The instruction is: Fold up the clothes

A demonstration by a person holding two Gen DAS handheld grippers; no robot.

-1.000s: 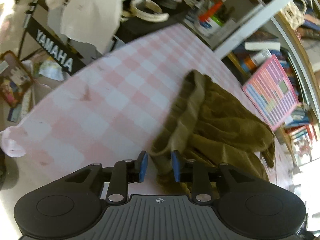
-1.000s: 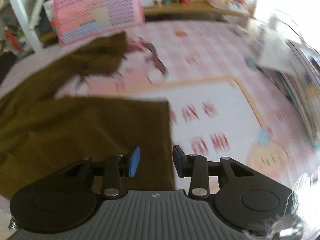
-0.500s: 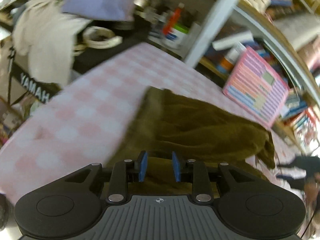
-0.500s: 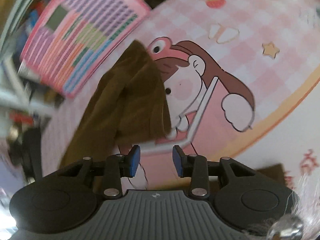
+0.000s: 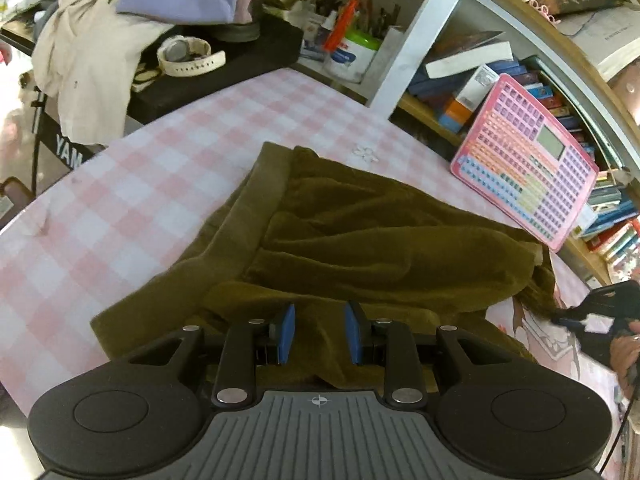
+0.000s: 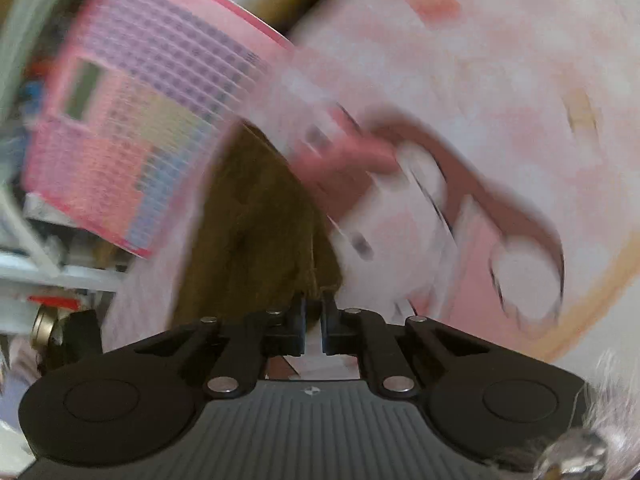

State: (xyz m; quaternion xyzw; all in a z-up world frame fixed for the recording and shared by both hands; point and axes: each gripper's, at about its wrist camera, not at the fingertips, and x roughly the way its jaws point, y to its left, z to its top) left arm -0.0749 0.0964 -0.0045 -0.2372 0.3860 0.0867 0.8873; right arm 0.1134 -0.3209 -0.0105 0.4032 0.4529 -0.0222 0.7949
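An olive-brown garment (image 5: 360,240) lies crumpled on the pink checked tablecloth (image 5: 160,168), its ribbed band to the left. My left gripper (image 5: 319,332) is open, its blue pads just above the garment's near fold. In the blurred right wrist view my right gripper (image 6: 314,312) is shut on the tip of the garment (image 6: 260,220). The right gripper also shows at the right edge of the left wrist view (image 5: 600,308), at the garment's far corner.
A pink toy keyboard tablet (image 5: 528,160) leans against a bookshelf (image 5: 480,60) behind the table; it also shows in the right wrist view (image 6: 132,132). A black Yamaha keyboard (image 5: 200,64) with clothes and a watch stands at the left. A cartoon girl print (image 6: 460,200) covers the cloth.
My right gripper has closed on the garment's corner. My left gripper has swung from the garment's left edge to over its near fold and stays open.
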